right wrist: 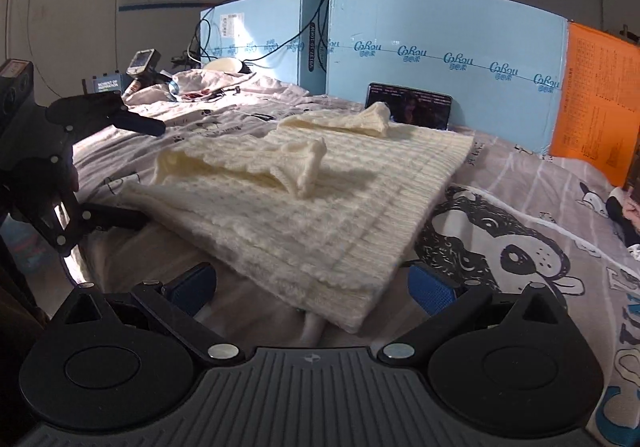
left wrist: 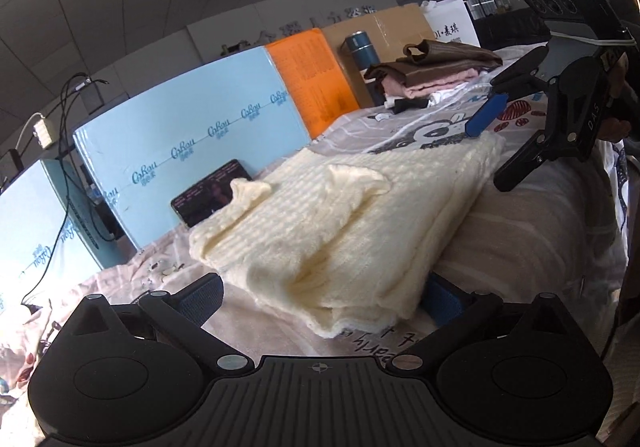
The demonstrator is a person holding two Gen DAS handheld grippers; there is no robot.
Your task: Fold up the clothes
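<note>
A cream knitted sweater [left wrist: 340, 215] lies partly folded on the bed, its sleeves laid over its body; it also shows in the right wrist view [right wrist: 320, 199]. My left gripper [left wrist: 320, 299] is open, its blue-padded jaws on either side of the sweater's near corner, without closing on it. My right gripper [right wrist: 312, 287] is open too, its jaws straddling the sweater's opposite near corner. Each gripper shows in the other's view, the right one [left wrist: 496, 143] at the sweater's far edge and the left one [right wrist: 136, 171] at the left.
The bed has a printed cartoon sheet [right wrist: 520, 231]. A phone [right wrist: 412, 107] leans on light blue boxes [right wrist: 440, 59] behind the sweater, beside an orange panel [right wrist: 596, 103]. A stack of folded clothes [left wrist: 432, 75] and a blue flask [left wrist: 362, 49] stand further along the bed.
</note>
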